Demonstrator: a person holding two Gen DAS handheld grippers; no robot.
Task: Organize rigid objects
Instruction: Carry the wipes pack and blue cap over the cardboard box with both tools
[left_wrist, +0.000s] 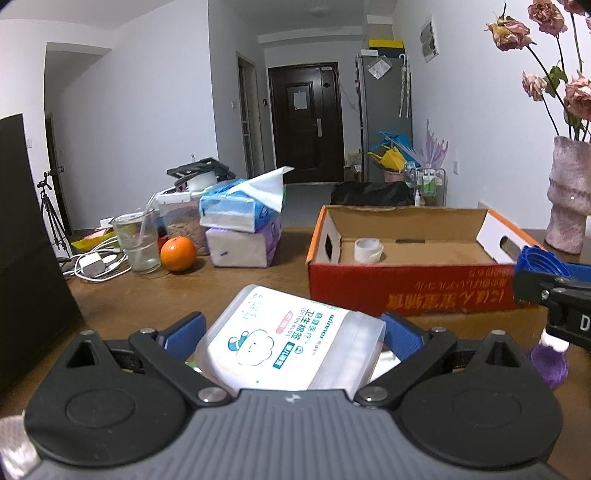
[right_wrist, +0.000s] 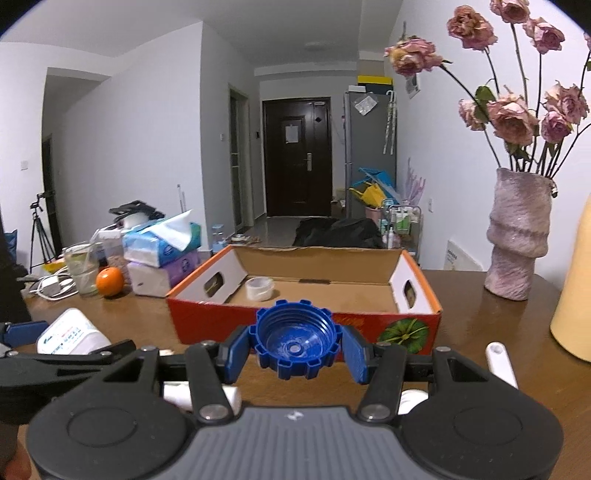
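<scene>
My left gripper is clamped on the cotton-swab box, blue pads pressing both its sides; the box lies tilted, label up, above the brown table. My right gripper is clamped on the blue cap, its hollow side facing the camera. The orange cardboard box stands open at 12 o'clock from the right gripper, at 1 o'clock from the left. A roll of tape lies inside it, near its left wall. An orange, a glass and stacked tissue packs sit at 10 to 11 o'clock. A vase of dried roses stands at 2 o'clock.
</scene>
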